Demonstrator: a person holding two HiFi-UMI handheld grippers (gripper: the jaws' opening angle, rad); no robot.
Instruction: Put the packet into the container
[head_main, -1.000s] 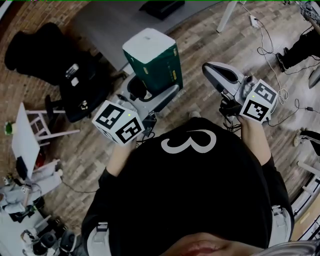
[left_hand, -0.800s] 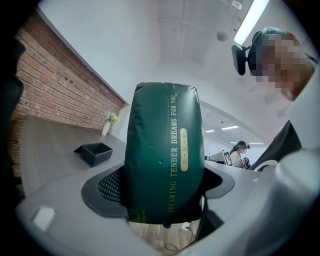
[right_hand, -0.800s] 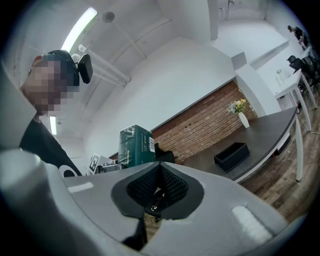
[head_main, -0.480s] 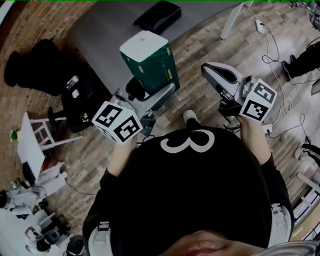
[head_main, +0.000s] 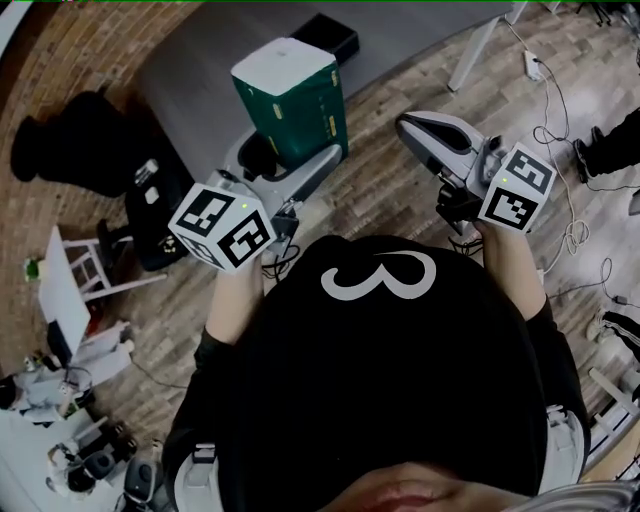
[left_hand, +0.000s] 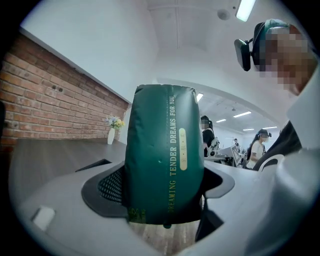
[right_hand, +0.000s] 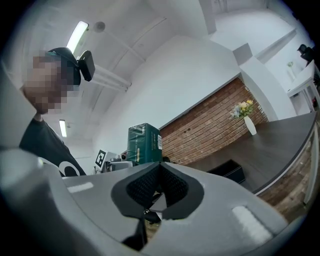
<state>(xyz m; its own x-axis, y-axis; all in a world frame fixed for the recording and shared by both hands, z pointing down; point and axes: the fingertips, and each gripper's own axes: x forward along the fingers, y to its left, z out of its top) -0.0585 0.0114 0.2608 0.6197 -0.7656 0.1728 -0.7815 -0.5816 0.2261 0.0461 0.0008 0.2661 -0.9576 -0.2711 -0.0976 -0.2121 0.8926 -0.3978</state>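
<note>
Packet (head_main: 293, 104), dark green, stands upright, clamped between the jaws of the left hand-held gripper (head_main: 287, 162), near the grey counter (head_main: 200, 70). The right hand-held gripper (head_main: 422, 132) is clenched, empty.

The head view looks steeply down past the person's black shirt (head_main: 390, 380) onto the wood-plank floor (head_main: 385, 185). Each gripper view sits low behind its own jaws, tilted up toward the white ceiling (left_hand: 190, 40). All three share the dark green foil packet (head_main: 290, 105), nearest in the left gripper view.
</note>
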